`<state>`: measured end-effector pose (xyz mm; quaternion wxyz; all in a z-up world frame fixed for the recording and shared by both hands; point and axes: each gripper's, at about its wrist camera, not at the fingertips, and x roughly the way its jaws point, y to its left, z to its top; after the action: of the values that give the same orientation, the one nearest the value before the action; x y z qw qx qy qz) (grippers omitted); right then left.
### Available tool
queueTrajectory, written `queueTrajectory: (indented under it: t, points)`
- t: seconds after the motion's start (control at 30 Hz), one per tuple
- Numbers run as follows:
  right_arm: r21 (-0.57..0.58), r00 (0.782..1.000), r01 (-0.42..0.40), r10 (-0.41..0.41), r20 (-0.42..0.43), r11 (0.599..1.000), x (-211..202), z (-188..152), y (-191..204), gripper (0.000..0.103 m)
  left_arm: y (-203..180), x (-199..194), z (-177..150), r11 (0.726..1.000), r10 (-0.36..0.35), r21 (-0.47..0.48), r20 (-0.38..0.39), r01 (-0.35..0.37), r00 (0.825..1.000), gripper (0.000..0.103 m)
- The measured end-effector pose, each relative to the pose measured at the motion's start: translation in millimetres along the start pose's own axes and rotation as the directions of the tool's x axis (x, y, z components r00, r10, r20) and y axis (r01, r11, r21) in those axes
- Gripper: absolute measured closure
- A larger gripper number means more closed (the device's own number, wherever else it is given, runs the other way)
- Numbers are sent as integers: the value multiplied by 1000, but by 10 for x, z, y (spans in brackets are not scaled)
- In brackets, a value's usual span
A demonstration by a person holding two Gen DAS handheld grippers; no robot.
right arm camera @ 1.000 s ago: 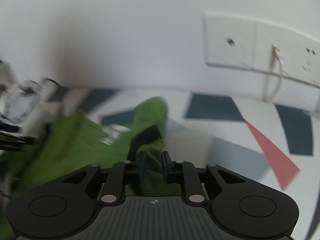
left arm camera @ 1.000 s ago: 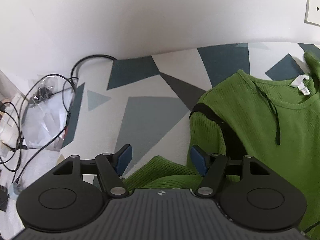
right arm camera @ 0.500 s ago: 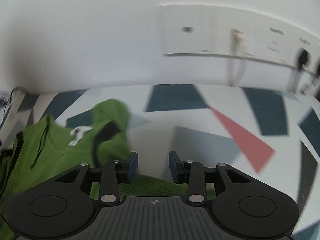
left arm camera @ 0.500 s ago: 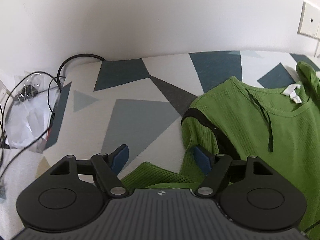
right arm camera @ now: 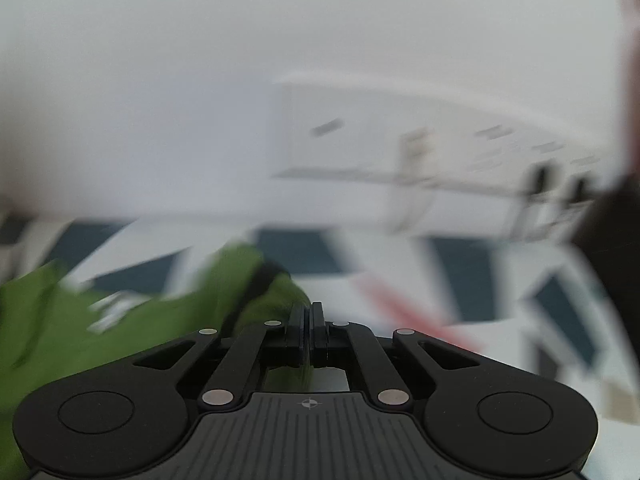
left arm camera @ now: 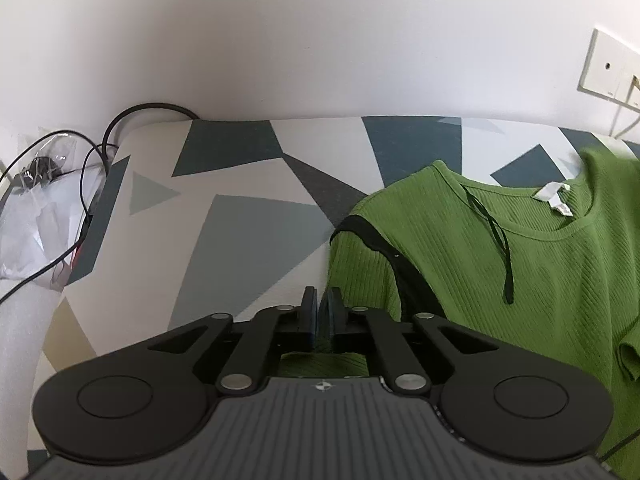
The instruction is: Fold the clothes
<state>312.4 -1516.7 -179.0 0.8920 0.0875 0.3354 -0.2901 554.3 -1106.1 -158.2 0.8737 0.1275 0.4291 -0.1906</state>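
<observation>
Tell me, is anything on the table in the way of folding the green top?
Nothing visible is. Both the left gripper and the right gripper are already shut on the green top. The patterned table beside it looks bare; the cables and plastic bag lie off its far edge.

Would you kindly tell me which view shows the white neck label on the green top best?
The left wrist view. There the label lies sharp and unobstructed inside the neckline of the green top. The right wrist view is motion-blurred, so the label shows only as a pale smear on the fabric.
</observation>
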Motion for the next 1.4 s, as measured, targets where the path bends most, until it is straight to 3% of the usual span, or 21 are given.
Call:
queueTrajectory:
  t: [0.17, 0.23, 0.37, 0.43, 0.5, 0.6, 0.67, 0.7, 0.73, 0.77, 0.8, 0.83, 1.0, 1.13, 1.17, 1.23, 1.27, 1.3, 1.37, 1.4]
  points:
    - [44, 986, 128, -122, -113, 991, 190, -11, -202, 100, 73, 15, 43, 997, 54, -46, 2, -54, 999, 97]
    - [35, 976, 177, -170, -138, 984, 245, -17, -176, 88, 125, 29, 53, 996, 72, -58, -1, -72, 997, 98]
    - [69, 996, 79, -76, -51, 994, 186, 31, -54, 72, 209, 55, 80, 995, 59, -73, -23, -60, 998, 97]
    - [27, 999, 11, -10, -52, 1000, 242, 84, 59, 57, 178, 61, 102, 997, 32, -68, -60, -36, 998, 82]
    - [-15, 996, -15, 13, -94, 1000, 366, 112, 151, 50, 133, 3, 106, 998, -9, -70, -68, 5, 998, 47]
    - [-1, 985, -32, 31, -171, 999, 512, 87, 164, 54, 64, -83, 80, 997, -59, -54, -71, 55, 996, 38]
    - [16, 976, -40, 42, -213, 999, 584, 54, 152, 64, 30, -75, 64, 996, -80, -56, -88, 75, 993, 38]
    - [18, 977, -41, 44, -211, 999, 582, 23, 141, 79, 21, -63, 63, 996, -78, -59, -90, 73, 993, 38]
    - [19, 977, -43, 46, -208, 999, 581, -8, 131, 83, 12, -57, 64, 996, -76, -60, -87, 71, 993, 38]
    - [22, 978, -44, 48, -205, 999, 578, -32, 120, 86, 1, -52, 65, 996, -76, -61, -84, 71, 994, 44]
    - [26, 979, -44, 48, -199, 999, 573, -44, 107, 88, -10, -51, 65, 995, -81, -57, -76, 76, 994, 88]
    - [30, 980, -43, 48, -194, 999, 572, -51, 93, 90, -26, -40, 60, 997, -69, -48, -76, 66, 995, 100]
    - [60, 983, -30, 40, -179, 998, 605, -32, 48, 93, 16, 51, 53, 998, 55, -22, -47, -56, 997, 102]
    - [65, 984, -34, 45, -175, 997, 583, -50, 46, 93, 172, 47, 153, 996, 33, -77, -41, -37, 999, 100]
    - [65, 984, -36, 47, -174, 997, 579, -54, 36, 93, 189, 24, 178, 995, 44, -85, -30, -46, 999, 95]
    - [72, 984, -39, 51, -173, 997, 572, -60, 16, 93, 172, -13, 212, 996, 40, -74, -23, -41, 999, 69]
    - [78, 983, -41, 54, -173, 996, 570, -63, 7, 93, 119, -16, 216, 998, 33, -48, -20, -34, 999, 51]
    - [81, 983, -43, 57, -173, 996, 567, -64, 2, 93, 57, -14, 217, 1000, 25, -18, -18, -25, 1000, 42]
    - [76, 983, -49, 62, -174, 996, 553, -60, 18, 92, -68, -12, 218, 999, 8, 42, -13, -8, 1000, 45]
    - [72, 983, -51, 63, -174, 996, 549, -60, 28, 92, -112, 10, 210, 998, 17, 61, -10, -17, 1000, 76]
